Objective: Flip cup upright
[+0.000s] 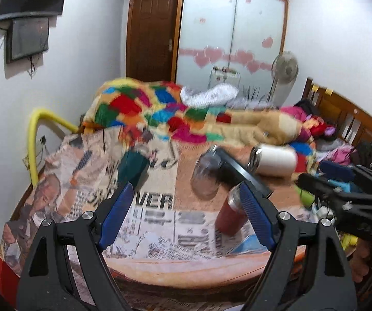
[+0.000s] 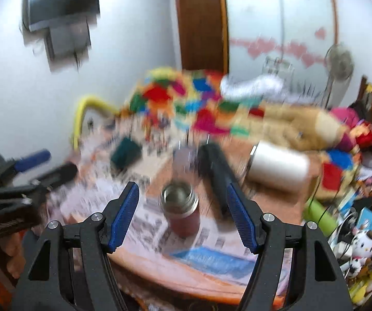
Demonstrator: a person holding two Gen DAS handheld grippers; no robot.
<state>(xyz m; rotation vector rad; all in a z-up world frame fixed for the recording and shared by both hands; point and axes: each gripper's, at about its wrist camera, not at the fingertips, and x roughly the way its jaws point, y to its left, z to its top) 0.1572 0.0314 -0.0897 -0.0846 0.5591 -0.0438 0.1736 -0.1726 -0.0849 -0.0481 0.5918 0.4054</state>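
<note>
A red steel cup [image 2: 183, 211] stands upright, mouth up, on newspaper on the table; it also shows in the left wrist view [image 1: 231, 213]. A white cup [image 1: 274, 159] [image 2: 279, 168] lies on its side at the back right. A clear glass cup [image 1: 206, 173] sits mid-table, and a dark green cup [image 1: 131, 165] [image 2: 125, 154] at the left. My right gripper [image 2: 183, 210] is open around the red cup's sides without touching. My left gripper [image 1: 186, 212] is open and empty above the newspaper. The right wrist view is blurred.
A long black object [image 1: 240, 172] lies between the glass and the white cup. A bed with a colourful blanket [image 1: 144, 106] is behind the table. Toys and clutter [image 2: 359, 241] crowd the right side. A yellow pipe [image 1: 34, 140] curves at the left.
</note>
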